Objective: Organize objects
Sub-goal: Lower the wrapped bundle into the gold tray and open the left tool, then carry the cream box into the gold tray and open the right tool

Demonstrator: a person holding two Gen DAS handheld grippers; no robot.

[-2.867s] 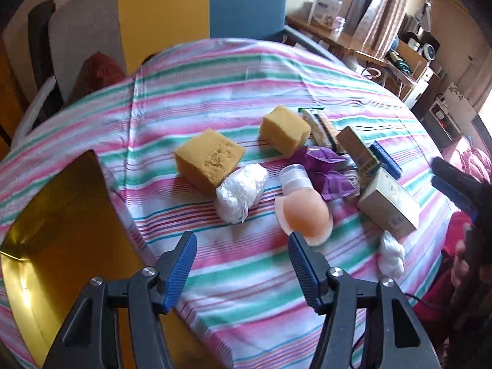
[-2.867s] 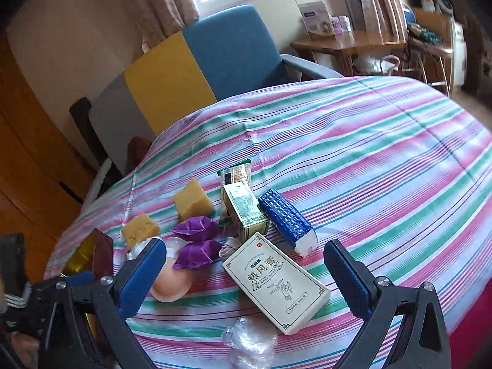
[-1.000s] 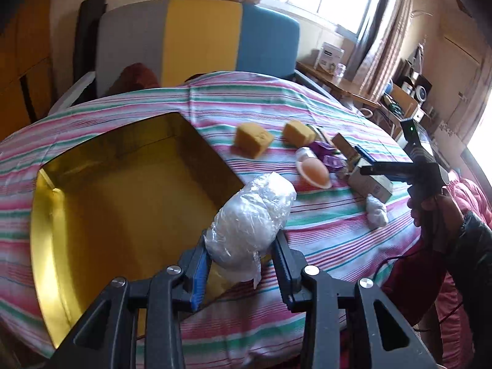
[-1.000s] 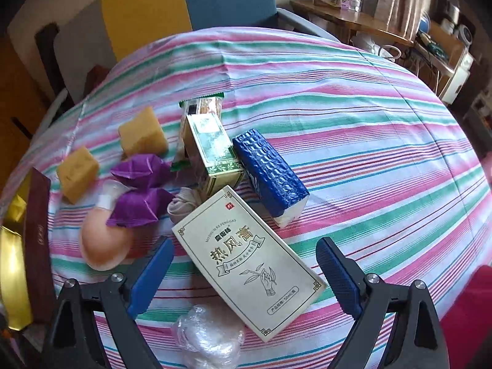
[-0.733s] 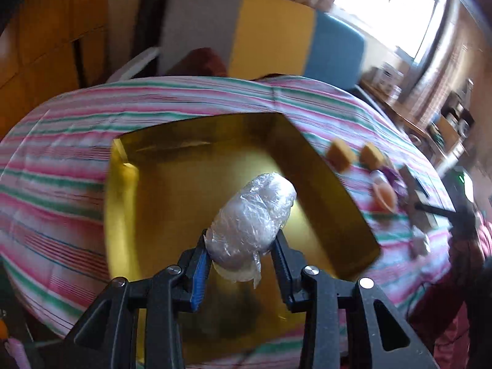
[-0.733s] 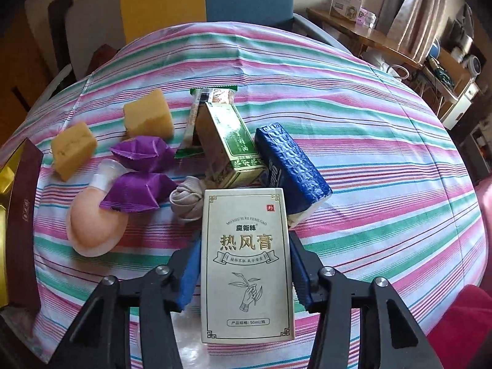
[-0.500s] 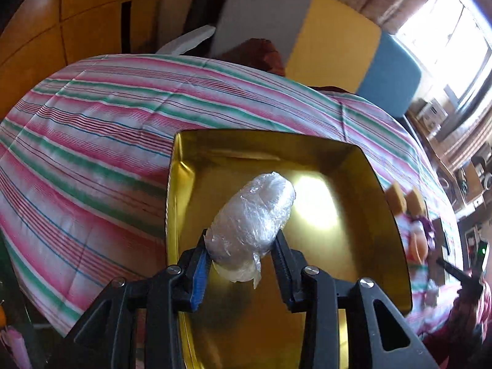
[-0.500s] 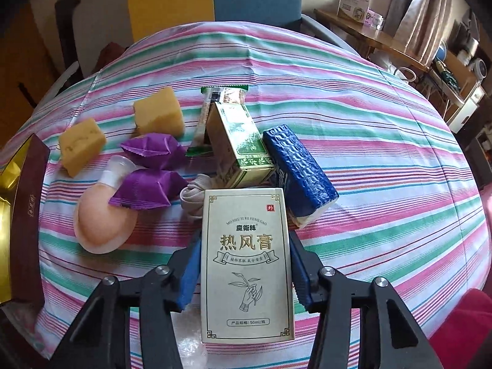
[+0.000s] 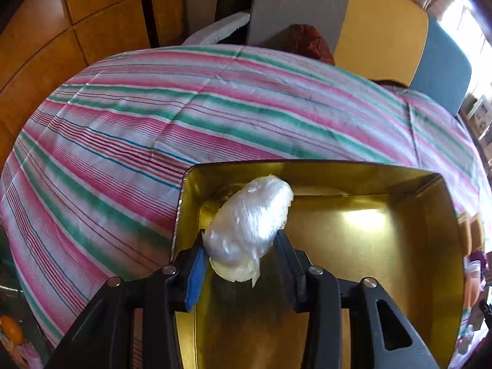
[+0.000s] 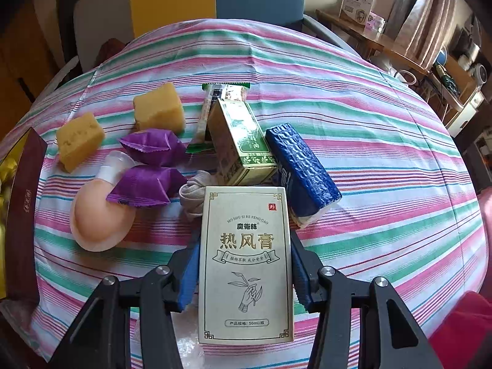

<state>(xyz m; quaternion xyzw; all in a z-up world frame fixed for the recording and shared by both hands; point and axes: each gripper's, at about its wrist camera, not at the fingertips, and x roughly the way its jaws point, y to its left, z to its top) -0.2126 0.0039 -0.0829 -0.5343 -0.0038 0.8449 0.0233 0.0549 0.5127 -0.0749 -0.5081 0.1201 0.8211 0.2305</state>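
My left gripper (image 9: 240, 255) is shut on a white plastic-wrapped bundle (image 9: 249, 218) and holds it over the near left corner of the gold tray (image 9: 369, 246). My right gripper (image 10: 244, 264) is shut on a cream box with Chinese lettering (image 10: 246, 261), held above the striped tablecloth (image 10: 369, 129). Beyond it lie a green box (image 10: 243, 141), a blue textured pack (image 10: 301, 169), two purple packets (image 10: 147, 166), two yellow sponges (image 10: 80, 140), a peach silicone cup (image 10: 95, 215) and a grey cord bundle (image 10: 193, 193).
The tray's dark red outer wall (image 10: 21, 215) shows at the left of the right wrist view. Another plastic-wrapped bundle (image 10: 184, 347) lies under the right gripper. A grey, yellow and blue chair (image 9: 369, 24) stands behind the table. A green snack wrapper (image 10: 215, 104) lies behind the green box.
My left gripper picked up the wrapped bundle and carried it left over the gold tray. My right gripper closed on the cream box and lifted it.
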